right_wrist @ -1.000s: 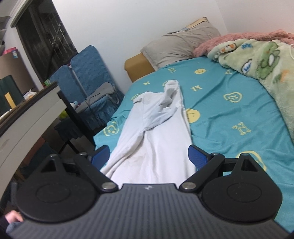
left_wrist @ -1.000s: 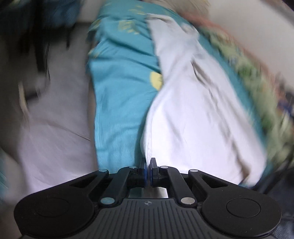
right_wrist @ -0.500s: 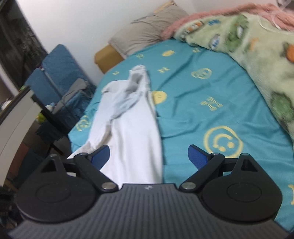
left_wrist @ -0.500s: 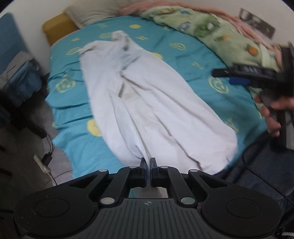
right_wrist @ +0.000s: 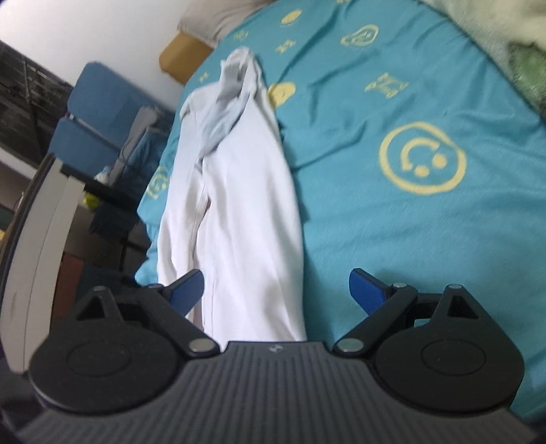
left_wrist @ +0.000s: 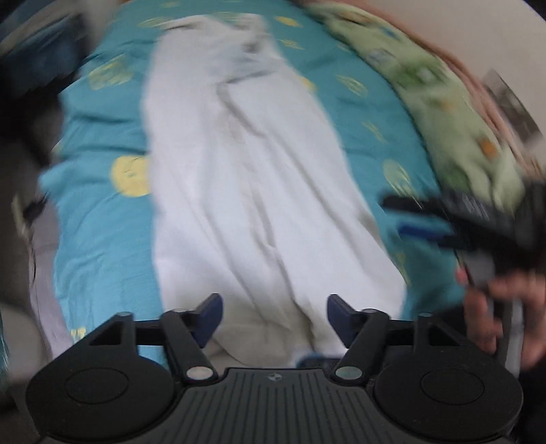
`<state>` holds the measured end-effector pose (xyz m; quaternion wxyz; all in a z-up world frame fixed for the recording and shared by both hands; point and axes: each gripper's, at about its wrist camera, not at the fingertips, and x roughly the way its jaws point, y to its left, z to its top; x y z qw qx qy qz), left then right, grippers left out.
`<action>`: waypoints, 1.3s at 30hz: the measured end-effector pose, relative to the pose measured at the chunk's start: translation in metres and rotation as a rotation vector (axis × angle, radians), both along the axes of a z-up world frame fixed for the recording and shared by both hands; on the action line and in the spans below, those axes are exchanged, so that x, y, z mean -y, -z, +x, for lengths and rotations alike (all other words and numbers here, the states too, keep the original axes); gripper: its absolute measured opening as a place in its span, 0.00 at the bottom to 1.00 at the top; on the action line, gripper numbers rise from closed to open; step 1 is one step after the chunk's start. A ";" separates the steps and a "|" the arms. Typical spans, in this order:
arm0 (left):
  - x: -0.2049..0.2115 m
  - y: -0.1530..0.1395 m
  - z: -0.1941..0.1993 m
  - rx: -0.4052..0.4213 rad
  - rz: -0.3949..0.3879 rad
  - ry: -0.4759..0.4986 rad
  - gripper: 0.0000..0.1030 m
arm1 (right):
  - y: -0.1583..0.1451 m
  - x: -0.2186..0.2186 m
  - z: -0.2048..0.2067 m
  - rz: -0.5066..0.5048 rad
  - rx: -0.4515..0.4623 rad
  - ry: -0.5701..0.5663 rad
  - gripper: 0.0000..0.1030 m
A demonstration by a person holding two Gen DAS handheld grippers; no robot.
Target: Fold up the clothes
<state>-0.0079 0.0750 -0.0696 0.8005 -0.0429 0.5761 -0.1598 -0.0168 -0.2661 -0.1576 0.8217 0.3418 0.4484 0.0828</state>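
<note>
A: In the left wrist view, what is different from a moment ago?

B: The left tongs (left_wrist: 274,316) were pressed shut on the near hem of the white garment (left_wrist: 245,191). Now the jaws are opening — the hem lies between the two blue pads, but I judge they do not press it any more. So the cloth is let go, and it lies long and flat on the bed (left_wrist: 99,211), its near end at the edge of the mattress.

A: What does this mean for the folding?

B: I think the spreading step is finished. The garment is still only laid out lengthwise, with no fold across it — the real folding is to come.

A: And the right wrist view?

B: The right tongs (right_wrist: 275,290) stand wide apart with nothing between the pads. Compared with before, they look from lower down and closer to the near end of the same garment.

A: Please count the things.

B: One white garment, one bed with a teal sheet, one green blanket (left_wrist: 454,112), one pillow (right_wrist: 211,20) at the head. Two tongs; in the left view I see also one hand (left_wrist: 494,307) of the person, holding the right one.
</note>
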 end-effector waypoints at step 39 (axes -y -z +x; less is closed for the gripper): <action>0.009 0.024 -0.010 -0.155 -0.072 -0.301 0.05 | 0.016 -0.060 -0.045 -0.089 -0.183 -0.292 0.17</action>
